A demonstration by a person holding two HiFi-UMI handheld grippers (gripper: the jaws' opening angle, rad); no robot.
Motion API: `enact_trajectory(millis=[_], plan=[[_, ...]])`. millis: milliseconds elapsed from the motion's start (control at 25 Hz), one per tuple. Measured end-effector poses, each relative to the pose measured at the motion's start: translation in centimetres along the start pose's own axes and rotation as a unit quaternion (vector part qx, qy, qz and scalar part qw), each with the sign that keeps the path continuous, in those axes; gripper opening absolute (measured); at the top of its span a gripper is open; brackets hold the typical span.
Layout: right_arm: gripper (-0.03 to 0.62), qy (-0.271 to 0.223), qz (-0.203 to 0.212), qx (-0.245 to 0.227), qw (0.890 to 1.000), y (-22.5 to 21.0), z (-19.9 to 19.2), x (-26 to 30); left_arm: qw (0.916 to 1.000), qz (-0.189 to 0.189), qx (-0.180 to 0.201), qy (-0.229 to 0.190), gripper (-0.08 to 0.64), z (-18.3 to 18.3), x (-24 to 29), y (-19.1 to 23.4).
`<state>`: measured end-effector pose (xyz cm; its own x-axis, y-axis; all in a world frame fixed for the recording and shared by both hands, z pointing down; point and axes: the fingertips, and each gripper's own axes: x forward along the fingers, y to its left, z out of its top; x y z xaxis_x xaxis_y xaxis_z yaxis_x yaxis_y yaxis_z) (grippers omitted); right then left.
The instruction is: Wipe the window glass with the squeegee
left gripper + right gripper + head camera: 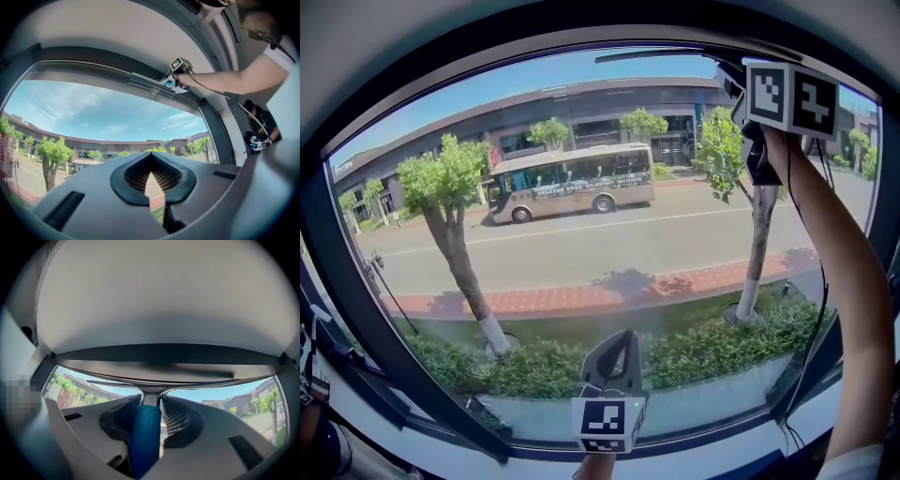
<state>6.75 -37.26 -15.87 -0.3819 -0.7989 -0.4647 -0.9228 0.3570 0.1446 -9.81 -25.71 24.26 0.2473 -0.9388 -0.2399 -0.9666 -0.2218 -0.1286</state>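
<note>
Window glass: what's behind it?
A bus on a road, trees, hedges, a long building. The right gripper and arm hide the upper right; the left gripper hides some hedge.

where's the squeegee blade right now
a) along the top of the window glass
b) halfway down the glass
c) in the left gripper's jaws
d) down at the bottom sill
a: the right gripper is shut on the squeegee by its blue handle, and the blade runs across the top of the window glass, just under the upper frame. The left gripper holds nothing.
</note>
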Motion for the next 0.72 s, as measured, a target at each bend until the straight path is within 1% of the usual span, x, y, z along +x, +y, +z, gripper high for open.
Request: enact_trajectory(millis=[200, 360, 720], plan=[[0.137, 0.003, -0.001, 0.004, 1.0, -0.6, -0.4, 0.7, 0.9998, 0.008, 0.01, -0.015, 0.002, 0.5, 0.4, -0.2], [0.137, 0.004, -0.001, 0.012, 1.0, -0.5, -0.5, 0.6, 0.9997, 0.014, 0.008, -0.018, 0.002, 0.7, 0.3, 0.2], [0.137, 0.0, -0.001, 0.012, 1.0, -0.4, -0.3, 0.5, 0.9994, 0.012, 0.011, -0.029, 0.002, 2.3, 0.2, -0.1]])
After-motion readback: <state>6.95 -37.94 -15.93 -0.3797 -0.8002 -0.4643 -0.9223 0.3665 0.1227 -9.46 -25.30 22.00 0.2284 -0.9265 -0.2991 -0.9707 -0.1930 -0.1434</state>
